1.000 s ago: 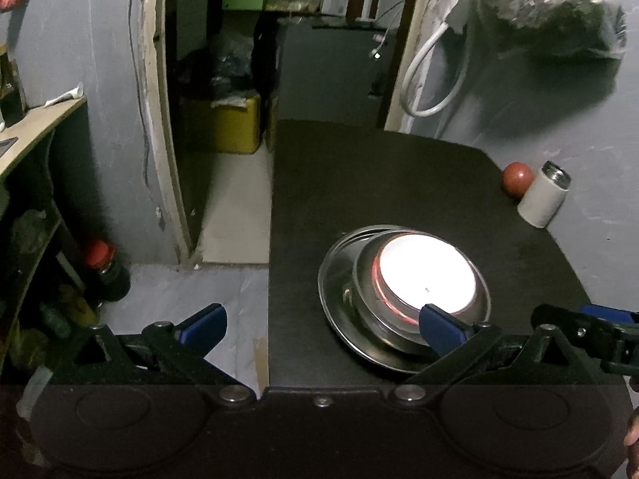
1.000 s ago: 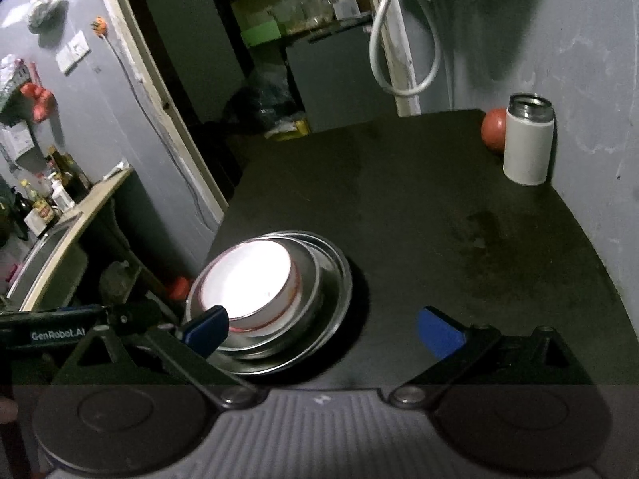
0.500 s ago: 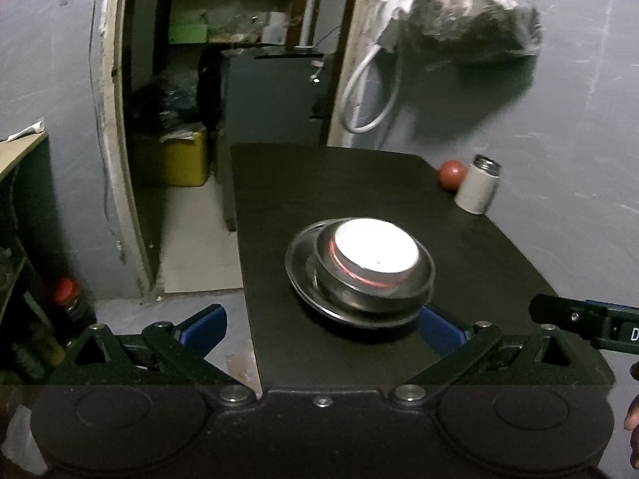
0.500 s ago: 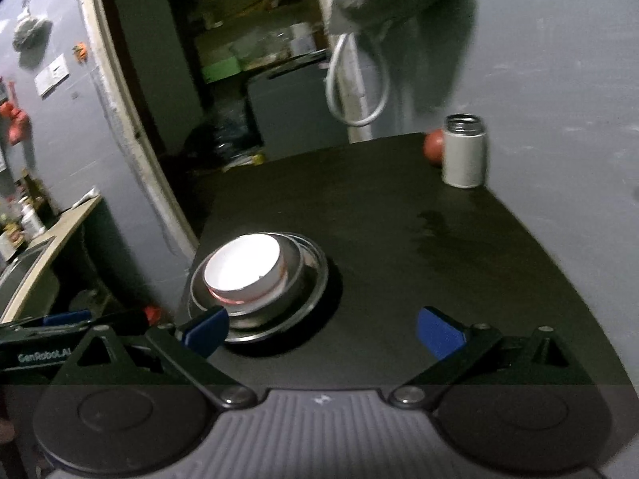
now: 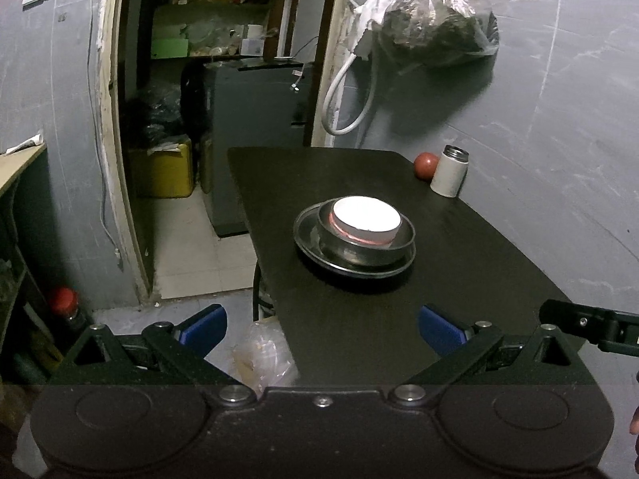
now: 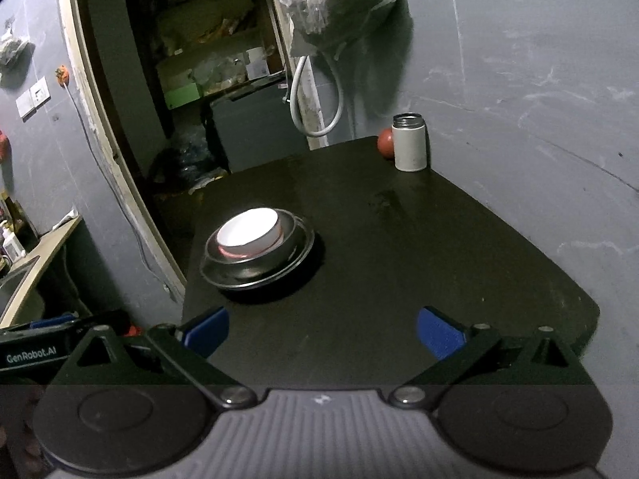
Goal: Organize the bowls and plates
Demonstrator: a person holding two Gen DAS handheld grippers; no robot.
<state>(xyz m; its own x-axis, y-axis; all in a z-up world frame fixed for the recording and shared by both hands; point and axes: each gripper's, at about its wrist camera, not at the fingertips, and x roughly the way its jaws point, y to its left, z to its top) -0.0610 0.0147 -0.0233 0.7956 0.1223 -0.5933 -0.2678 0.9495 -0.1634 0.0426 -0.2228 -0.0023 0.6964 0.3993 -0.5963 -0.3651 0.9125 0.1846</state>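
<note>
Left wrist view showed the left gripper (image 5: pixel 321 325) with its blue pads spread wide and nothing between them, held back from the near edge of the black table (image 5: pixel 459 247). The right gripper (image 6: pixel 321 327) was likewise wide and empty. The dishes stood nested in one stack: a white bowl (image 5: pixel 366 218) inside a steel bowl (image 5: pixel 359 245), both on a steel plate (image 5: pixel 307 235). The stack sat toward the table's left edge, well apart from both grippers.

Judged risks: the stack appeared complete, so any further handling invites trouble. The steel bowl sat off-centre on the plate, toward its right rim; a nudge from a pad could slide it or tip the white bowl. Polished steel would likely slip in a pinch grip. Proximity to the left table edge leaves little margin if the plate is pushed that way. A white flask (image 6: pixel 409 143) and a red round fruit (image 6: pixel 386 142) stood at the far corner, clear of the working area.
</note>
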